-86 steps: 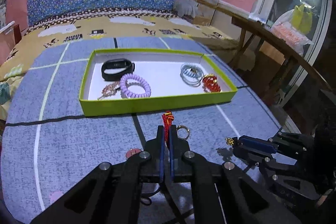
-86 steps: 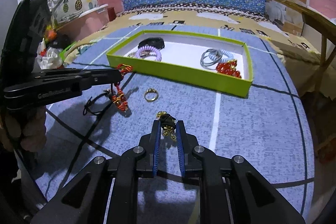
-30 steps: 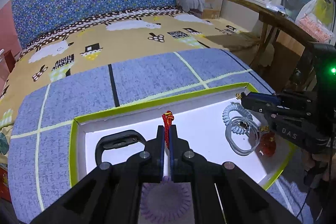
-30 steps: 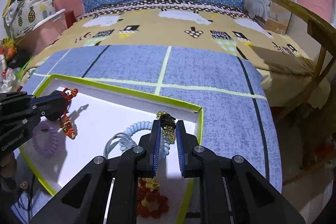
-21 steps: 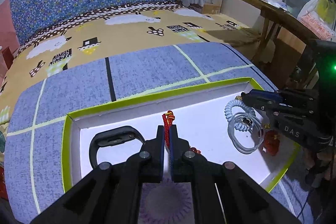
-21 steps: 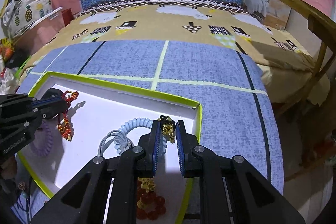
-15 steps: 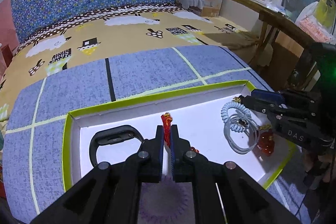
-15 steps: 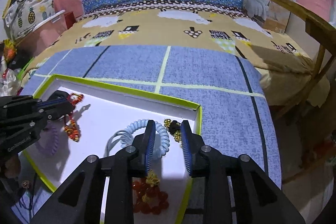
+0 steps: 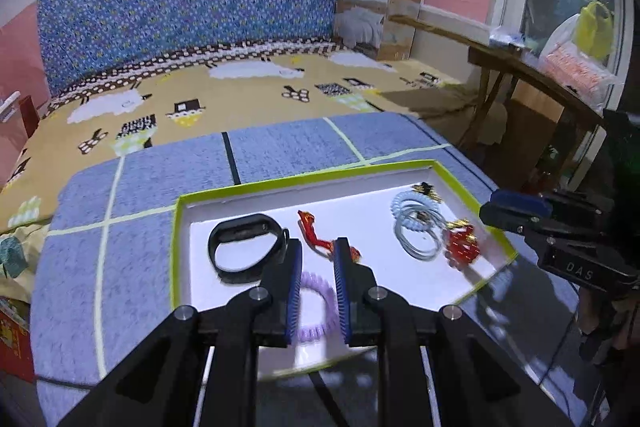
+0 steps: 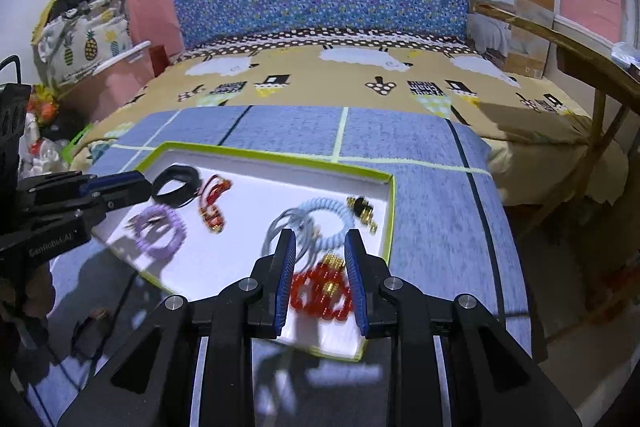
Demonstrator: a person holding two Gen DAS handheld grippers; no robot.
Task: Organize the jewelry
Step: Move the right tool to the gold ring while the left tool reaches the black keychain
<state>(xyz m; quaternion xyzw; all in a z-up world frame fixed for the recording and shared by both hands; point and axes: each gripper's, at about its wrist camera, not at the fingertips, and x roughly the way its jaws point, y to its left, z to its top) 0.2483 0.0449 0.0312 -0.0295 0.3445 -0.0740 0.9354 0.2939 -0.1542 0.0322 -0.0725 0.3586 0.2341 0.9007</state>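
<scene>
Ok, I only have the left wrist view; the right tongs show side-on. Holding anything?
Observer: No. The right tongs have just been opening and stand open, pads bare; the red bead bracelet lies in the tray below them.
Operator: The purple coil tie is half hidden here. Anything beside it?
Observer: A small gold-pink clip lies against the purple coil tie.
Operator: Anything outside the tray?
Observer: A small dark item lies on the blue cloth by the tray's near left corner; too blurred to name.
</scene>
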